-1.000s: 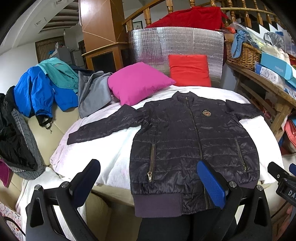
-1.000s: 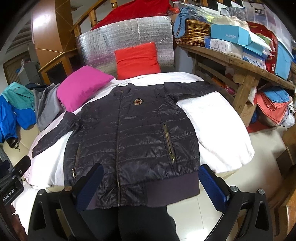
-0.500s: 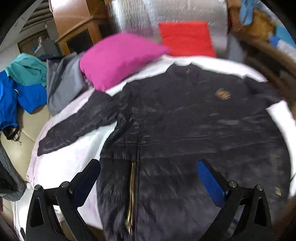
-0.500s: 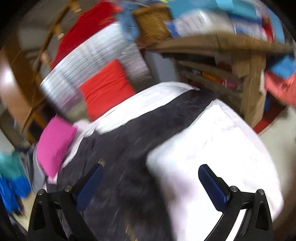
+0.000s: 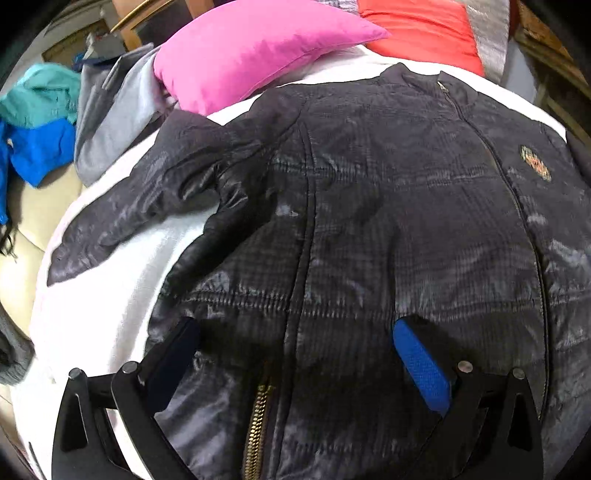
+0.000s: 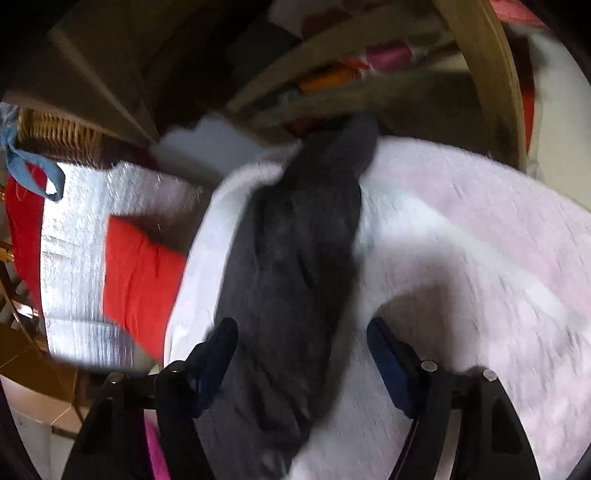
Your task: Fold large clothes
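Note:
A dark quilted jacket [image 5: 388, 206] lies front up and zipped on a white cover [image 5: 110, 280]. In the left wrist view my left gripper [image 5: 295, 347] is open, low over the jacket's front beside its left pocket zip [image 5: 256, 428]. The jacket's left sleeve [image 5: 147, 199] lies spread out to the side. In the blurred right wrist view my right gripper [image 6: 303, 350] is open, its fingers on either side of the jacket's other sleeve [image 6: 295, 273], which lies on the white cover [image 6: 461, 258].
A pink cushion [image 5: 258, 48] and a red cushion [image 5: 417, 33] lie beyond the collar. Grey, teal and blue clothes [image 5: 55, 122] are piled at the left. A wooden shelf frame [image 6: 480, 81] and a wicker basket [image 6: 55, 133] stand past the sleeve's end.
Both grippers have moved forward and down from in front of the bed to close over the jacket. The left went to the front panel, the right swung out along the right sleeve.

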Available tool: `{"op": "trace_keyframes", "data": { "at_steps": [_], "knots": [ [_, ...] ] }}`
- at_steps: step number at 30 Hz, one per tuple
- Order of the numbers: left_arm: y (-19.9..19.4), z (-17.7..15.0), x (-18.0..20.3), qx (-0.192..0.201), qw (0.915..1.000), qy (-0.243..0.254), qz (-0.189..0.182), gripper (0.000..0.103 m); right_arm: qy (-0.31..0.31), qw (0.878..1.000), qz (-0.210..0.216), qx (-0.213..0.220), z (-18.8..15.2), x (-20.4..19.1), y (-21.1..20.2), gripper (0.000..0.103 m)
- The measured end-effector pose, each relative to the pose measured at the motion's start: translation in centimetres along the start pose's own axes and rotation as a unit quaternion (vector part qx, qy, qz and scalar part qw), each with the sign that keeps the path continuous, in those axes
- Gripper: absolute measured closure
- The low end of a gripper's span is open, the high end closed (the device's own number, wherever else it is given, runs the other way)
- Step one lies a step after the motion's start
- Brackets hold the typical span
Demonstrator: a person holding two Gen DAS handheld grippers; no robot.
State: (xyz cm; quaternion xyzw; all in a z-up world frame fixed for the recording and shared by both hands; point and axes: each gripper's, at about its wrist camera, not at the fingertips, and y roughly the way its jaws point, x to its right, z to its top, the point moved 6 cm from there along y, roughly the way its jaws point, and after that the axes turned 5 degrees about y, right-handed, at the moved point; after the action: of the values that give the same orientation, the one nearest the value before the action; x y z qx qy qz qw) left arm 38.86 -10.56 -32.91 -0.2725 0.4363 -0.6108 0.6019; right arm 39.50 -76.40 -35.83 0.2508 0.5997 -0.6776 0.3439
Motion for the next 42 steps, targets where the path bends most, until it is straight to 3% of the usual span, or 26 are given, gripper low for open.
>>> {"op": "trace_keyframes", "data": {
  "at_steps": [1,2,3,4,5,8,11,13,16,20,22,24,25,26,29,32,34,37,39,41,42],
  "knots": [
    [0.1,-0.2,-0.2,-0.002,0.9999,-0.011,-0.009,0.000,-0.011,1.000,-0.002,-0.001,0.2,-0.6,0.7,0.035],
    [0.2,-0.4,-0.4,-0.003,0.9996,-0.021,-0.018,0.000,-0.020,1.000,-0.007,-0.007,0.2,-0.9,1.4,0.057],
    [0.3,-0.6,-0.5,-0.005,0.9993,-0.028,-0.024,0.000,-0.030,0.999,-0.021,-0.016,-0.1,-1.3,2.3,0.066],
    [0.4,-0.7,-0.5,-0.007,0.9991,-0.030,-0.028,0.000,-0.036,0.999,-0.022,-0.021,-0.4,-1.6,3.0,0.086],
    [0.4,-0.7,-0.5,-0.011,0.9989,-0.031,-0.032,0.000,-0.041,0.999,-0.017,-0.021,-0.7,-2.1,3.3,0.090],
    [0.6,-0.7,-0.5,-0.028,0.9982,-0.028,-0.043,0.000,-0.085,0.996,0.002,0.006,-1.6,-4.7,2.0,0.093],
    [0.7,-0.5,-0.7,-0.043,0.9973,-0.026,-0.054,0.000,-0.157,0.987,0.032,0.015,-5.0,-9.6,-0.3,0.093],
    [0.4,-0.6,-1.2,-0.053,0.9967,-0.020,-0.058,0.000,-0.210,0.976,0.063,0.008,-8.5,-13.9,-2.3,0.093],
    [-1.5,-0.8,-2.9,-0.035,0.9976,-0.034,-0.050,0.000,-0.273,0.956,0.105,-0.006,-14.7,-19.1,-5.5,0.093],
    [-4.0,-1.5,-6.4,-0.011,0.9973,-0.057,-0.044,0.000,-0.312,0.930,0.173,-0.087,-26.4,-23.8,-7.5,0.094],
    [-4.9,-1.8,-7.9,0.002,0.9970,-0.067,-0.039,0.000,-0.317,0.922,0.178,-0.132,-32.2,-24.3,-6.9,0.090],
    [-6.1,-2.2,-9.6,0.016,0.9968,-0.073,-0.031,0.000,-0.322,0.913,0.160,-0.194,-38.4,-23.1,-5.8,0.072],
    [-6.6,-2.4,-10.3,0.021,0.9968,-0.072,-0.027,0.000,-0.321,0.907,0.147,-0.229,-40.7,-22.3,-4.8,0.041],
    [-6.9,-2.7,-10.7,0.025,0.9970,-0.069,-0.025,0.000,-0.318,0.901,0.134,-0.262,-42.7,-21.3,-4.0,0.024],
    [-7.8,-2.7,-11.2,0.041,0.9973,-0.056,-0.022,0.000,-0.323,0.883,0.116,-0.321,-46.5,-17.6,-3.9,0.024],
    [-7.5,-0.8,-10.1,0.060,0.9967,-0.044,-0.031,0.000,-0.346,0.867,0.126,-0.336,-46.4,-14.0,-7.0,0.024],
    [-7.8,1.0,-8.2,0.076,0.9956,-0.030,-0.046,0.000,-0.352,0.873,0.136,-0.309,-43.4,-12.4,-9.4,0.024],
    [-7.9,4.0,-4.0,0.097,0.9924,-0.009,-0.076,0.000,-0.334,0.909,0.118,-0.218,-36.5,-11.4,-10.7,0.024],
    [-7.9,6.3,-0.2,0.110,0.9891,0.007,-0.098,0.000,-0.301,0.939,0.075,-0.150,-31.1,-9.8,-10.3,0.023],
    [-7.5,7.8,3.3,0.114,0.9865,0.027,-0.114,0.000,-0.262,0.960,0.026,-0.090,-26.4,-7.8,-9.0,0.023],
    [-7.1,8.4,4.9,0.111,0.9859,0.037,-0.120,0.000,-0.249,0.965,0.018,-0.077,-25.2,-7.1,-8.4,0.023]
  ]
}}
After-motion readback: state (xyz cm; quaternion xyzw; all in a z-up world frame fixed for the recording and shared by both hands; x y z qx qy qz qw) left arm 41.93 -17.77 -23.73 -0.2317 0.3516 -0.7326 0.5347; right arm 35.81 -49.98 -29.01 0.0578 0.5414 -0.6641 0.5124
